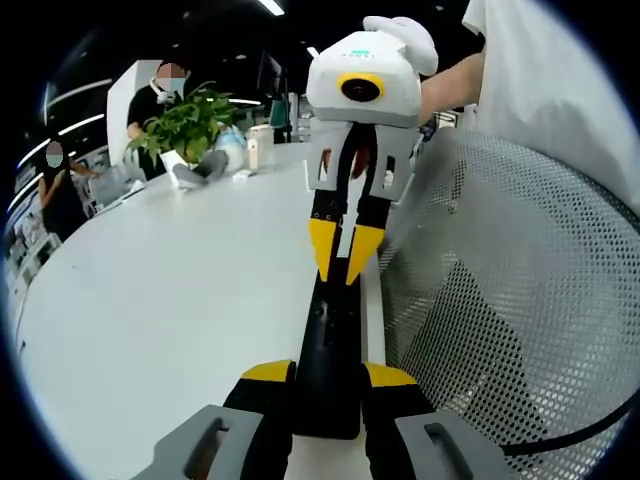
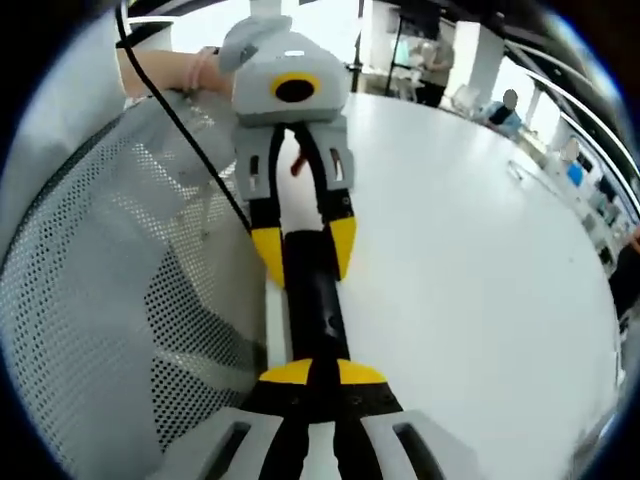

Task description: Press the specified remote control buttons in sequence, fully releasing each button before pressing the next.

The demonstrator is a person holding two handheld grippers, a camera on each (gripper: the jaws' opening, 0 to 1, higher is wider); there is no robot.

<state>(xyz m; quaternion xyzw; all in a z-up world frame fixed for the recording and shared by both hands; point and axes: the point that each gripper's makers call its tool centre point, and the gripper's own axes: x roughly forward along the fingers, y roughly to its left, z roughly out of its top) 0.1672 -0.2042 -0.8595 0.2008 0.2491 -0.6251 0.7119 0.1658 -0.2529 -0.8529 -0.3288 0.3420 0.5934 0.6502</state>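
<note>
A long black remote control point(image 1: 328, 345) lies at the edge of a white table point(image 1: 170, 300). My left gripper point(image 1: 328, 376) is shut on the remote's near end, one yellow-tipped finger on each side. The right gripper point(image 1: 338, 272) comes in from the far side with its yellow tips shut, touching the remote's far end. In the right gripper view, the right gripper point(image 2: 322, 376) sits shut over the remote point(image 2: 315, 300). Beyond it, the left gripper point(image 2: 303, 250) clasps the remote's sides. I cannot make out the buttons.
A grey mesh chair back point(image 1: 500, 280) stands right beside the table edge and grippers, also seen as the mesh chair back point(image 2: 110, 260). A potted plant point(image 1: 185, 125) and small items sit at the table's far end, with people beyond. A black cable point(image 2: 190, 130) hangs over the mesh.
</note>
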